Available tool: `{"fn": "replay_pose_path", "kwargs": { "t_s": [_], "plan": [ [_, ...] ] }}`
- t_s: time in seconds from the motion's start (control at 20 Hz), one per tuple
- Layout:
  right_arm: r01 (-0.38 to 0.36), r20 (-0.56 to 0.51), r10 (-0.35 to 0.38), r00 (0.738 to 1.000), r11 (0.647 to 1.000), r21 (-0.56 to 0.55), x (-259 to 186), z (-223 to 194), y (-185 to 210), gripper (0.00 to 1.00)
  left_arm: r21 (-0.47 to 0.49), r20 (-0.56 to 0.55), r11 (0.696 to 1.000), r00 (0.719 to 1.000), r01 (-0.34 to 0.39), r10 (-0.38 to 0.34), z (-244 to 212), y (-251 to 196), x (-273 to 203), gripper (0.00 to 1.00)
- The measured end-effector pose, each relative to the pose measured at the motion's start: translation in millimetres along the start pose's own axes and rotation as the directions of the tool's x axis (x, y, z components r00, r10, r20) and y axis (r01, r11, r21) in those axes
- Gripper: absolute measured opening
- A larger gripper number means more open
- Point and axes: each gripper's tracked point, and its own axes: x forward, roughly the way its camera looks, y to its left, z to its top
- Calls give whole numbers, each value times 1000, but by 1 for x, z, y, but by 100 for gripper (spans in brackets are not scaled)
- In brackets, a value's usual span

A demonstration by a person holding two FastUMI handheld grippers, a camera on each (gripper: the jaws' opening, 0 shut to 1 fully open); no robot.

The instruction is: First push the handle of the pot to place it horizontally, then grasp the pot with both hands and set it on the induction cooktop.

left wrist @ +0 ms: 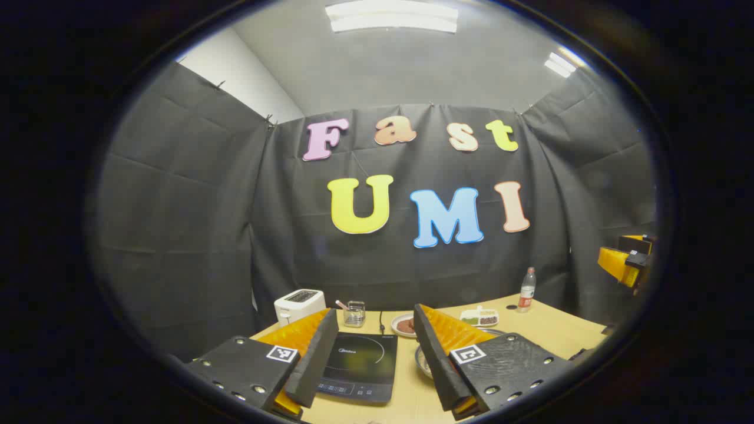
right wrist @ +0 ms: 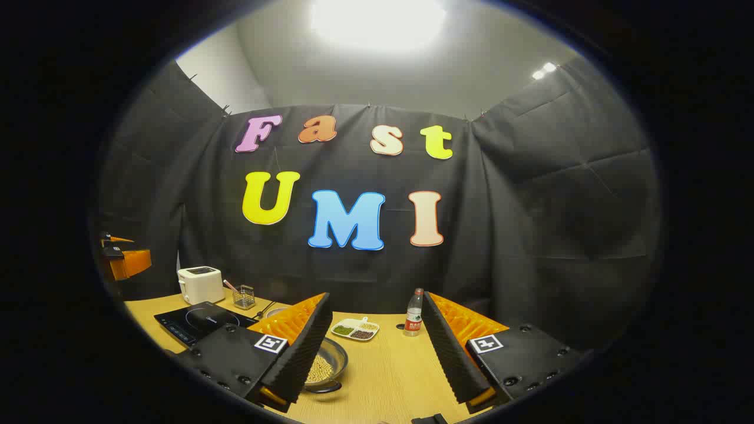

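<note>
Shiny metal pot (right wrist: 326,366), round with small yellow beans inside, sits on the wooden table (right wrist: 389,377) near the black cooktop (right wrist: 197,323), while both claws, left gripper (left wrist: 377,365) and right gripper (right wrist: 377,359), gape wide and hold nothing.

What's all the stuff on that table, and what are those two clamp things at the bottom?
Table: one, light wood, under everything.
Induction cooktop: one, black, near the table's left end.
Pot: one, metal, holding pale beans, right of the cooktop.
Toaster: one, white, back left by the wall.
Small glass holder: one, clear, with a stick in it, right of the toaster.
Divided dish: one, white, with green and dark beans, mid-table at the back.
Small plate: one, white, something brown on it, behind the cooktop.
Bottle: one, clear with red label, right of the divided dish.
Left gripper: one, open, above the cooktop.
Right gripper: one, open, above the table beside the pot.
</note>
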Motion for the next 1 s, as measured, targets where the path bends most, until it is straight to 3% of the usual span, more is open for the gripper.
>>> {"fn": "replay_pose_path", "kwargs": {
  "t_s": [0.05, 0.35, 0.4, 0.8, 1.0],
  "plan": [
    [0, -2, 0, 1000, 1000, 0, 1, 0, 0, 96, 3, 1, 1000, 1000, 0, 0, 0, 0, 0, 78],
    [-7, -8, 7, 1000, 1000, 1, 5, 0, 0, 96, 14, 7, 1000, 1000, -3, 3, 1, 1, -1, 82],
    [-8, -9, 8, 1000, 1000, 1, 5, 1, 1, 96, 19, 10, 1000, 1000, -2, 2, 2, 1, -1, 75],
    [-23, -9, 23, 1000, 1000, 13, 7, 2, 7, 96, 30, 25, 1000, 1000, 2, -3, 8, 0, -1, 82],
    [-24, -20, 24, 1000, 1000, 17, 6, -4, 8, 96, 25, 21, 1000, 1000, -3, 2, 4, 2, -1, 78]
  ]
}}
